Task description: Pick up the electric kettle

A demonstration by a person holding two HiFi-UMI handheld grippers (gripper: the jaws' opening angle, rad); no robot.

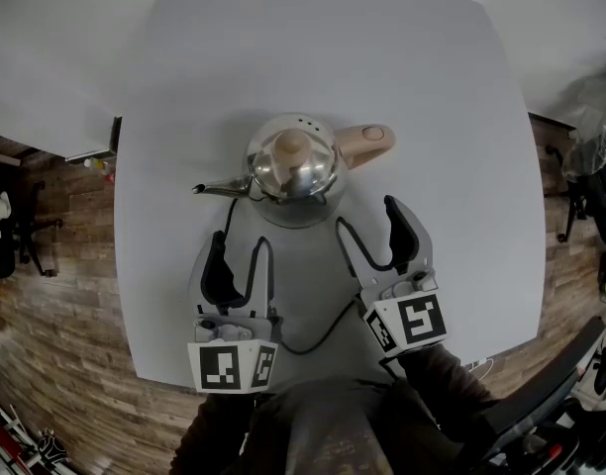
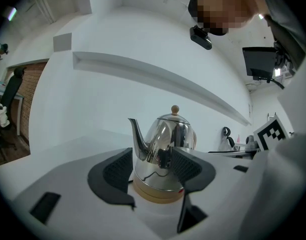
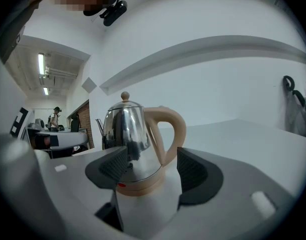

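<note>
While the left gripper and right gripper are waiting wide open and empty beside the slippery-looking kettle, its handle is looking safest to grab.

Steel kettle upright – beige handle, spout left

An office-like workroom, judging by its bare white walls, brown wood-plank floor, black swivel chair and long ceiling tube lights.
</note>
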